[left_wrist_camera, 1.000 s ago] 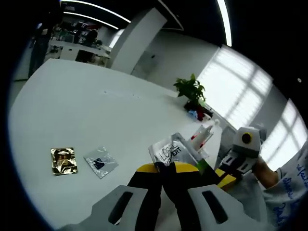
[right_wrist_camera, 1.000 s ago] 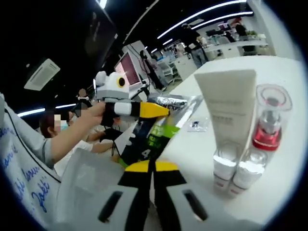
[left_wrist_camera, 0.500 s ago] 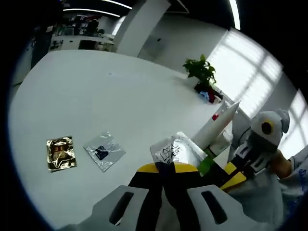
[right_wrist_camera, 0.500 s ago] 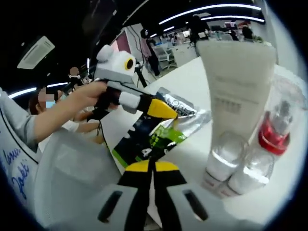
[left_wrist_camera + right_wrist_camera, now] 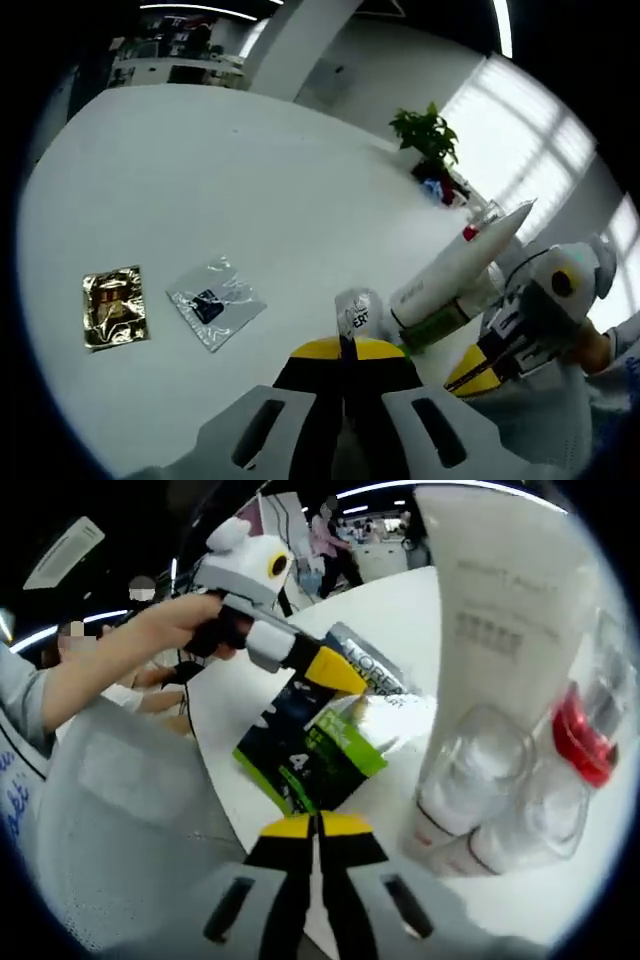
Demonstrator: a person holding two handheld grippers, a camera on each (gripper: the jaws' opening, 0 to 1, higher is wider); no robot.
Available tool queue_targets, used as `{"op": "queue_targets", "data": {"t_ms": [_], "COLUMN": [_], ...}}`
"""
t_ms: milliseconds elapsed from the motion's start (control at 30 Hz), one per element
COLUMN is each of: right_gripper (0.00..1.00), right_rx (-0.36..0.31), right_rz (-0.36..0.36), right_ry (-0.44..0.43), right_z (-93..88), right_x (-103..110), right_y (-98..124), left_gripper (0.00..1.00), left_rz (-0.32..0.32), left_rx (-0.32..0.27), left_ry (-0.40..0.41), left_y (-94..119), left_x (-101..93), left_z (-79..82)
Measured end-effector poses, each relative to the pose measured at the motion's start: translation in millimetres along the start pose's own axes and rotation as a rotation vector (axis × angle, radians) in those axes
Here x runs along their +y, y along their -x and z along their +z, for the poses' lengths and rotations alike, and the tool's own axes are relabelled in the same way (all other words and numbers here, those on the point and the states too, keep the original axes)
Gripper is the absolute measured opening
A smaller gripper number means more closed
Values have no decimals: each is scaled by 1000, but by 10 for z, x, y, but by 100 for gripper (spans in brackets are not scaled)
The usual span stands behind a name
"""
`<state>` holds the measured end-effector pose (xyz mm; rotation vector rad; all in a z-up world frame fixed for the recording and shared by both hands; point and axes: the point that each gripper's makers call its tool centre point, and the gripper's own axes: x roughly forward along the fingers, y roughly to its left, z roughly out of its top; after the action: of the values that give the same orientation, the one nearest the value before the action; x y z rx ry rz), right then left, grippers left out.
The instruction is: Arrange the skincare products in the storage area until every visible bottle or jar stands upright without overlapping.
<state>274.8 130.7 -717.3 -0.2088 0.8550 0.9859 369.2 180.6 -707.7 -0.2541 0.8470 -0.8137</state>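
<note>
White table [image 5: 200, 170] lies broadly bare beyond two flat sachets, gold foil sachet [image 5: 113, 307] and clear sachet [image 5: 215, 304]. Left gripper [image 5: 343, 352] and right gripper [image 5: 317, 825] each clamp the silver-and-green L'Oréal sachet [image 5: 325, 745]. Beside it stand one white tube [image 5: 490, 630] and two clear-capped bottles [image 5: 500, 810]

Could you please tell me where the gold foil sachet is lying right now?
In the left gripper view, the gold foil sachet lies flat on the white table at the lower left, just left of the silver sachet and apart from it.
</note>
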Motion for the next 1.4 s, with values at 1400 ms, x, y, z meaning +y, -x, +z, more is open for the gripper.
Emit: {"op": "queue_targets", "data": {"t_ms": [1400], "right_gripper": [27], "right_rx": [119], "right_rz": [-141], "right_ry": [271], "right_z": [-85], "right_x": [-70], "right_y": [-357], "left_gripper": [0], "left_rz": [10], "left_rx": [-10], "left_ry": [4], "left_y": [-201], "left_x": [65], "left_z": [-64]}}
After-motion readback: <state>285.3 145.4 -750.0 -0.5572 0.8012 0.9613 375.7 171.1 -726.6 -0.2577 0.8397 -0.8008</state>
